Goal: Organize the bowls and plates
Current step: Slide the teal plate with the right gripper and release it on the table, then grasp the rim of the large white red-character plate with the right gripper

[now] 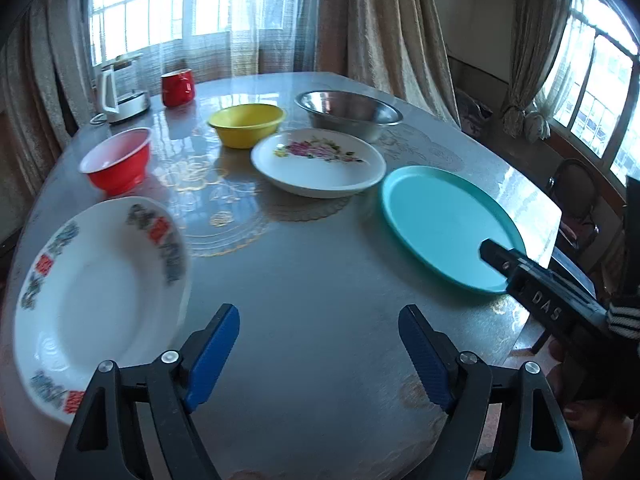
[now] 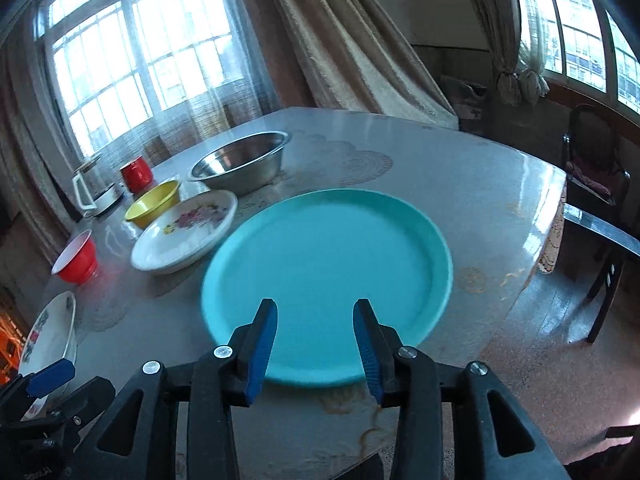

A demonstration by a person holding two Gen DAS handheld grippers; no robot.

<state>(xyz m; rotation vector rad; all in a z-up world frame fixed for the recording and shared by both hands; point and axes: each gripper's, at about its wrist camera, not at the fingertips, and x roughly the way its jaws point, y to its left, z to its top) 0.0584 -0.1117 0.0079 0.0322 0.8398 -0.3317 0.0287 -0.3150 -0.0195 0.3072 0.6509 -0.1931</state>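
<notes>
The left gripper [image 1: 319, 354] is hanging spread over bare table [image 1: 304, 272], its frame cutting off the patterned plate [image 1: 92, 296] beside it. The right gripper [image 2: 315, 344] is standing parted, empty, hiding the teal plate's [image 2: 328, 256] near rim; bowls are sitting farther back.

Metal bowl [image 2: 240, 162] behind flowered plate [image 2: 186, 230] on table [image 2: 500, 208].
</notes>
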